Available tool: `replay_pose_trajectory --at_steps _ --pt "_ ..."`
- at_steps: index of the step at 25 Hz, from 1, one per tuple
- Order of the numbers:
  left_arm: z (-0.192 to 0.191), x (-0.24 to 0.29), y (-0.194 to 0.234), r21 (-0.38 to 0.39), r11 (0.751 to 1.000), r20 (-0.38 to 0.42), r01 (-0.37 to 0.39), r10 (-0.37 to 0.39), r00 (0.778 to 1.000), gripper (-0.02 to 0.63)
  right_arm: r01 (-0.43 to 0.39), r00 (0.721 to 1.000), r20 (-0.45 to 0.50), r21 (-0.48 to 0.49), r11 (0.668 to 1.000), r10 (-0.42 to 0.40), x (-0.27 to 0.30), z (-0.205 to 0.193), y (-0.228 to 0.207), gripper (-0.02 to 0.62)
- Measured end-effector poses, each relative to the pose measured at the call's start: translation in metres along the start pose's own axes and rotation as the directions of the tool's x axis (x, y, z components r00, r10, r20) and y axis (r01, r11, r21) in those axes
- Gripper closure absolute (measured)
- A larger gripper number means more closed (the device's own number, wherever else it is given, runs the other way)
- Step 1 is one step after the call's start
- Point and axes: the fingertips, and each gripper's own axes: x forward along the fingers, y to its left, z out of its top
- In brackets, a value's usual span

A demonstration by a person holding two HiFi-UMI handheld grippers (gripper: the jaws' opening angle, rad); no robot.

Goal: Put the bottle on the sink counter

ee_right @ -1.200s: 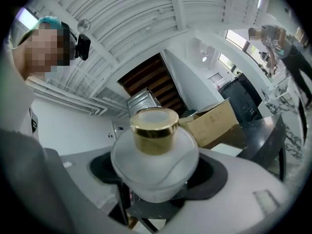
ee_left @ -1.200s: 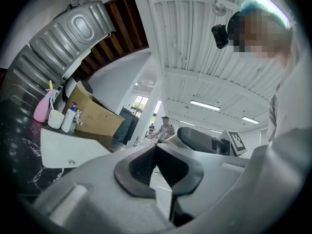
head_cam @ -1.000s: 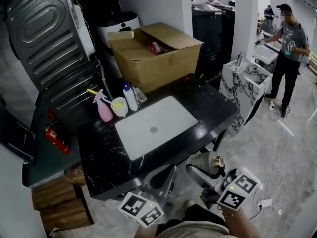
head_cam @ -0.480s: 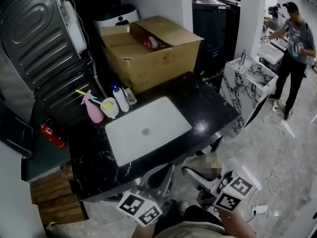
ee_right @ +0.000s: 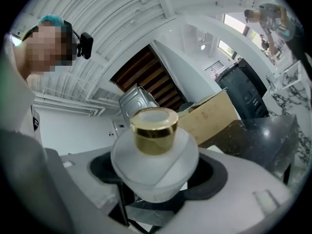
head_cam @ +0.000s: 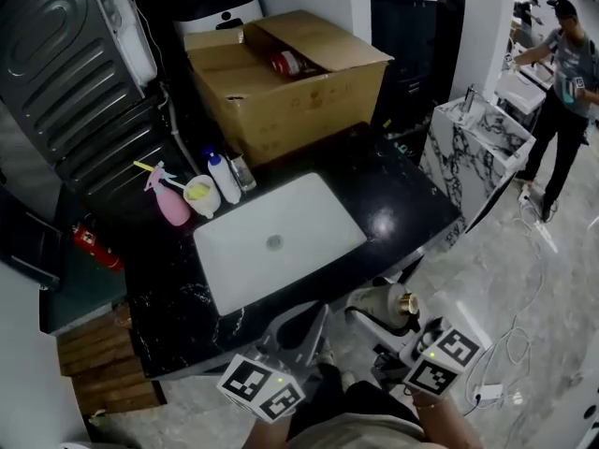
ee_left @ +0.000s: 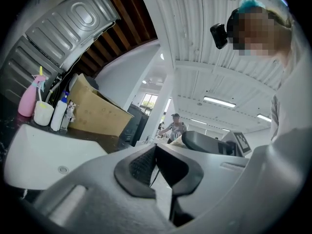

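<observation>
A frosted white bottle with a gold cap (head_cam: 382, 304) (ee_right: 155, 155) is held in my right gripper (head_cam: 374, 316) (ee_right: 156, 189), whose jaws are shut on its body. It hangs over the floor just off the front right edge of the black marble sink counter (head_cam: 398, 204), lower than the top. The white basin (head_cam: 276, 241) is set in the counter's middle. My left gripper (head_cam: 304, 330) (ee_left: 155, 165) is beside it at the counter's front edge, jaws pressed together on nothing.
A pink spray bottle (head_cam: 171, 204), a cup (head_cam: 199, 195) and a blue-capped white bottle (head_cam: 223, 178) stand at the counter's back left. Behind is an open cardboard box (head_cam: 290, 82). A white marble vanity (head_cam: 477, 143), a person (head_cam: 571, 73) and floor cables (head_cam: 538, 237) are at the right.
The head view has shifted slightly. Both grippers stay near the counter's front edge, and the bottle remains in the right one.
</observation>
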Motion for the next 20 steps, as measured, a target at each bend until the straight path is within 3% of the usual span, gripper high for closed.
replay_pose_trajectory --at_steps 11,20 --pt "0.038 0.049 0.077 -0.011 1.0 0.05 -0.005 0.006 0.999 0.598 -0.009 1.0 -0.019 -0.041 0.999 0.009 0.091 0.023 -0.042 0.255" --pt "0.066 0.074 0.131 -0.005 0.999 0.063 0.038 -0.037 0.997 0.598 -0.011 1.0 -0.03 -0.067 0.998 0.009 0.165 0.029 -0.059 0.255"
